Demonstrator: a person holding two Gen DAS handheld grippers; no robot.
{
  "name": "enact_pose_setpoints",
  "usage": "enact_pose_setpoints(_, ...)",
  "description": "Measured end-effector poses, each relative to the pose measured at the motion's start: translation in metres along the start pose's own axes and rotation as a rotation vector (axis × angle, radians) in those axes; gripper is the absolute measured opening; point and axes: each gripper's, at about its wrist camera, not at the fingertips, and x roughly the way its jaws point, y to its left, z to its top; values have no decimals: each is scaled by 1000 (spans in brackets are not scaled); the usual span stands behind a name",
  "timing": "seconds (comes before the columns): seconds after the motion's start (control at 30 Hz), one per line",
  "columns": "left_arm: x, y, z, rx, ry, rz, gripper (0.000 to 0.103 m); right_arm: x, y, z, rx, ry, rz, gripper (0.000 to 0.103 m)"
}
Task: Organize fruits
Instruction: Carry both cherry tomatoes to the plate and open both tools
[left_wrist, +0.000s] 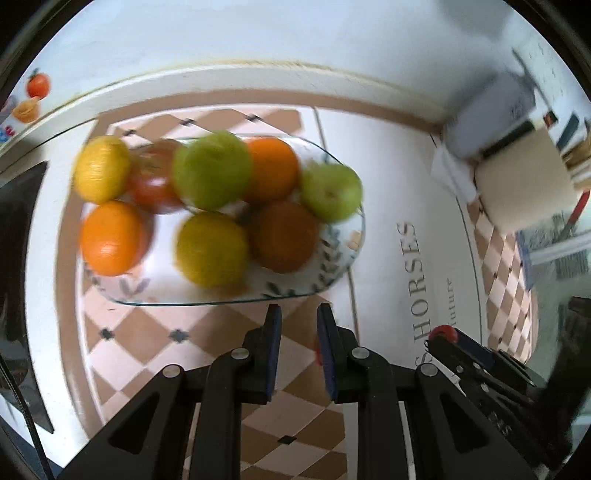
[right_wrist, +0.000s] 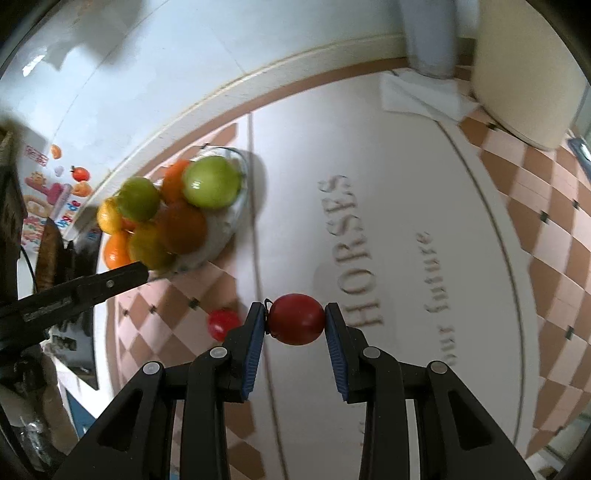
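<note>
Gripping one dark red fruit (right_wrist: 296, 324) above the worktop (right_wrist: 406, 221), right gripper (right_wrist: 295, 325) jaws closed on it, left gripper (left_wrist: 298, 325) jaws narrowly apart and empty, glass dish (left_wrist: 343, 254) held eight fruits, two green, one small red fruit (right_wrist: 221, 323) lay loose.

Place: a home dining or kitchen corner is suggested.
Table: a printed checkered tablecloth (left_wrist: 380, 192) is laid.
On the cloth: a glass fruit plate (left_wrist: 332, 266) is set.
Behind the plate: fruit stickers (right_wrist: 79, 181) are seen on the wall.
</note>
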Motion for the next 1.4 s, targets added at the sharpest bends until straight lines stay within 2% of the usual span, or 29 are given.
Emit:
enact_pose_setpoints(0.1,-12,15,-2,-26,-5,9,18,6,9,6,-12,8,12,36)
enact_pose_setpoints(0.27,21,8,-16,-60,122,-102,25,8,10,9,-24,13,-3,36)
enact_pose_setpoints(0.37,41,-10,-21,-32,182,-125,26,8,1,7,-14,17,-26,36)
enact_pose_setpoints(0.53,67,-34,-25,49,241,-93,31,9,-19,2,29,32,-52,36)
enact_pose_setpoints(0.57,69,-38,-25,74,237,-69,37,9,-22,2,34,33,-55,36)
enact_pose_setpoints(0.63,75,-48,-26,120,230,-33,37,9,-26,0,41,35,-61,36)
enact_pose_setpoints(0.73,81,-52,-28,151,242,-21,37,8,-28,-1,43,34,-65,36)
enact_pose_setpoints(0.83,82,-55,-31,175,224,-1,35,8,-29,0,43,34,-65,36)
enact_pose_setpoints(0.93,82,-56,-32,189,214,2,25,8,-27,2,38,31,-62,36)
enact_pose_setpoints(1.03,78,-54,-31,185,199,5,25,8,-22,7,27,26,-51,36)
enact_pose_setpoints(1.17,57,-43,-28,139,168,-23,25,10,-11,15,16,20,-15,36)
enact_pose_setpoints(1.4,-7,14,-16,-22,58,-66,25,29,19,33,17,41,113,36)
